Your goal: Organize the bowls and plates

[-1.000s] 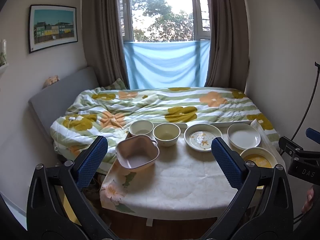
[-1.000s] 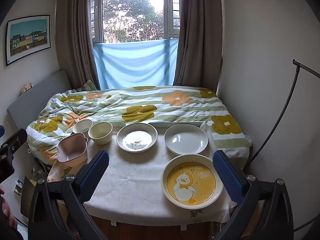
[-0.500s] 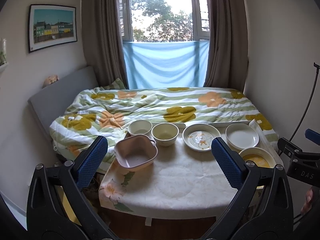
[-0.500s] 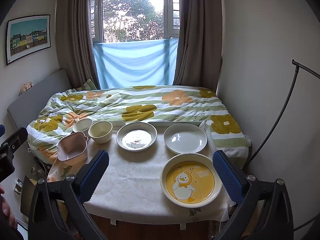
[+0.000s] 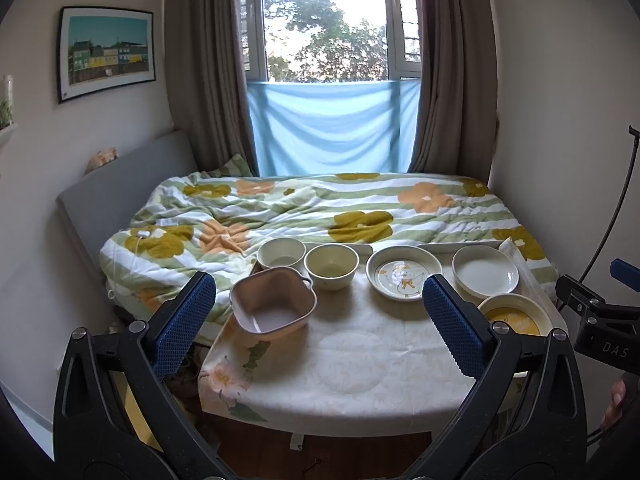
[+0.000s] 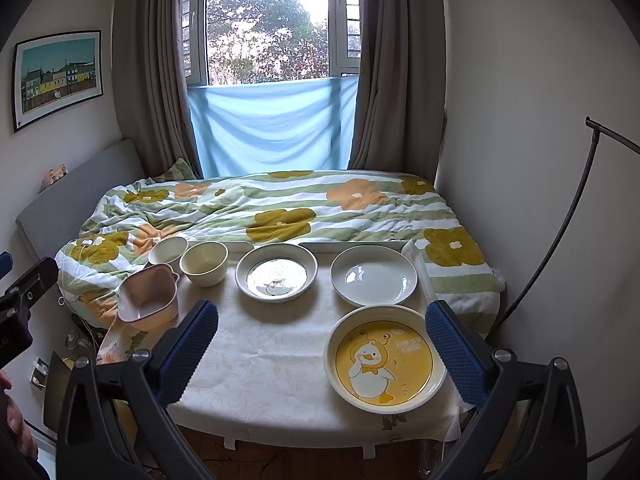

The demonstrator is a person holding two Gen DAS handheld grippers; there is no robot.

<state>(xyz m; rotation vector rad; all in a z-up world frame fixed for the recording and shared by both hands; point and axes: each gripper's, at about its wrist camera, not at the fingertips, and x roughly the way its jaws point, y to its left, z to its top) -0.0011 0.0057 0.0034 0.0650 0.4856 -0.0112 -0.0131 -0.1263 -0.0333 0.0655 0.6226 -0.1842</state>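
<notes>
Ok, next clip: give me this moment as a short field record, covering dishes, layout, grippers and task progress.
surface: table with pale cloth, at the foot of a bed
bowls: pink handled bowl, cream bowl, white bowl, grouped at left
plates: patterned plate, plain white plate, yellow duck plate
stacking: none; every dish sits apart
left gripper: open, holding nothing, hovering short of the table
right gripper: open, holding nothing
progress: nothing visibly sorted yet

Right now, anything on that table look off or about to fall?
The pink square bowl sits at the table's left edge and looks tilted, apparently part-way over the edge. No spills or breakage show; the other bowls and plates sit flat.
</notes>
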